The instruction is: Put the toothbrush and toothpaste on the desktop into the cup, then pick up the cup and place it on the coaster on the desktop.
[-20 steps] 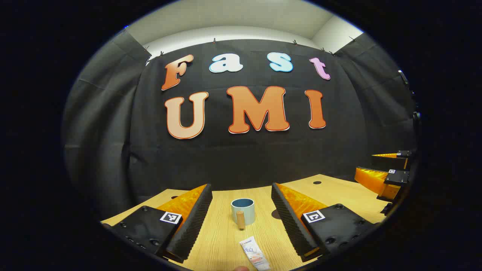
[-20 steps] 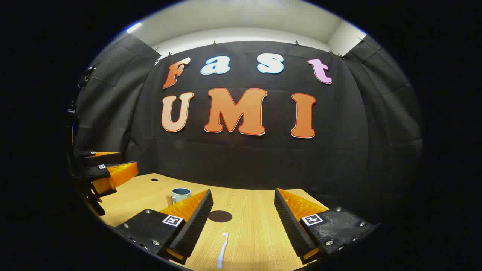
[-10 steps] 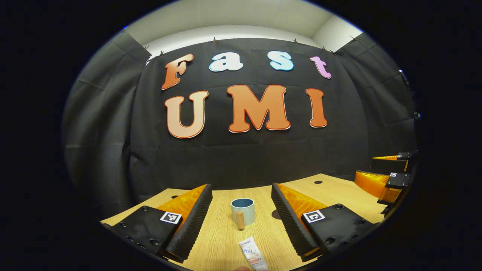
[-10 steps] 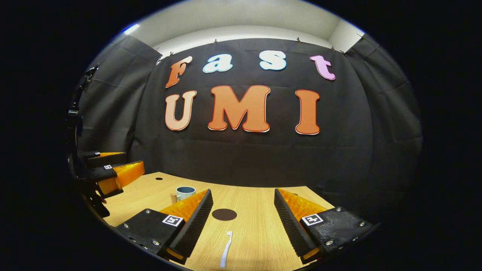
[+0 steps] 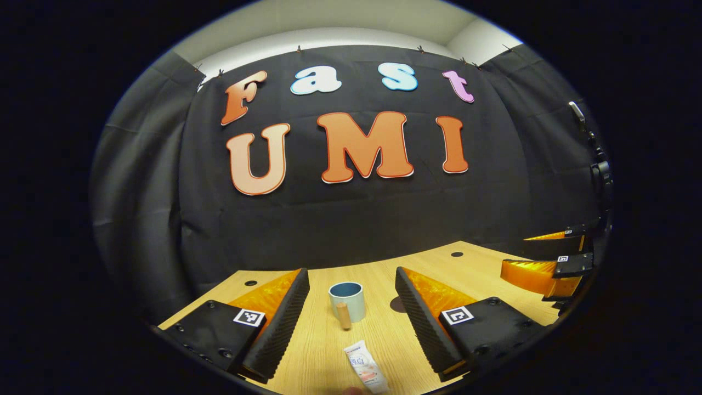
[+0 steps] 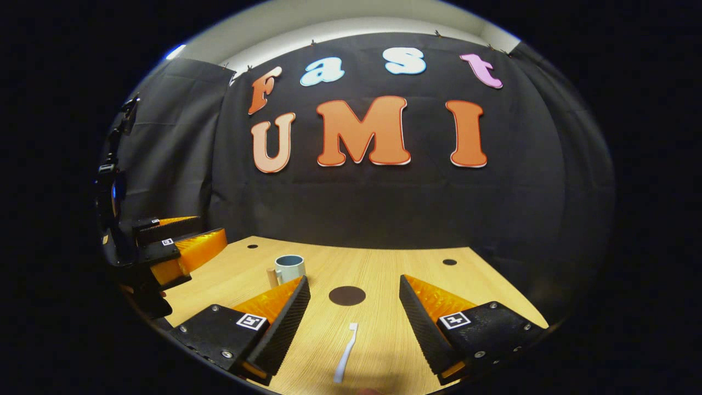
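Toothpaste (image 5: 364,371) lay flat on the desk (image 5: 482,269) between the spread, empty fingers of the left gripper (image 5: 351,299), with the cup (image 5: 347,302) upright just beyond it, handle toward the camera. Toothbrush (image 6: 346,359) lay on the desk between the parted, empty fingers of the right gripper (image 6: 354,296), head pointing toward the dark round coaster (image 6: 347,295) farther on. In the right gripper view the cup stood left of the coaster, well apart from it, nothing seen inside.
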Tool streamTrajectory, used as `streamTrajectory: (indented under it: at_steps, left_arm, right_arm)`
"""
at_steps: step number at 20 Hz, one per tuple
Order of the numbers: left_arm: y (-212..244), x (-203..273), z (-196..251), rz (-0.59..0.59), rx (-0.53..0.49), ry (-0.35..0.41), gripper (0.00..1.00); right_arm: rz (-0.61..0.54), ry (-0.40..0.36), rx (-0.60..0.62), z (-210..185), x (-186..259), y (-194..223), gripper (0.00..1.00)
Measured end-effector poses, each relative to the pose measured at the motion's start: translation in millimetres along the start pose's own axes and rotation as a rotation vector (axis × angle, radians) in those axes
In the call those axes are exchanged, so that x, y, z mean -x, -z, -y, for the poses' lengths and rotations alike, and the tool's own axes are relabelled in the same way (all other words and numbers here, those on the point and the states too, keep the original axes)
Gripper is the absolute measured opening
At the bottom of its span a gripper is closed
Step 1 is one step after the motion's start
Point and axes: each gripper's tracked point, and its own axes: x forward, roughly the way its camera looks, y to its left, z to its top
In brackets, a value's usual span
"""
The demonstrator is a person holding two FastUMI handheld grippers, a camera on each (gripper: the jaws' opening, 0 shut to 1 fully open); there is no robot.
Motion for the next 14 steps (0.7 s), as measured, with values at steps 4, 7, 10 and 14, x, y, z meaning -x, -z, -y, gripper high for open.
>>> streamTrajectory:
  at_steps: [4, 7, 10, 14]
  left_arm:
    - [1.4, -14.6, -2.1, -0.086, 0.036, 0.031, 1.00]
    - [4.6, -30.4, -12.6, -0.174, 0.016, 0.029, 1.00]
    - [22.8, -38.8, -4.4, -0.293, -0.004, 0.075, 1.00]
    - [41.6, -39.8, 1.9, -0.419, -0.003, 0.121, 1.00]
  right_arm:
    - [-0.084, 0.011, -0.028, 8.0, -5.1, 1.0, 0.99]
    - [-0.135, 0.010, -0.006, 11.9, -8.2, 0.3, 0.98]
    - [-0.232, -0.001, -0.021, 12.8, -12.9, 6.0, 0.98]
    - [-0.373, -0.050, -0.043, 9.3, -21.5, 20.7, 0.99]
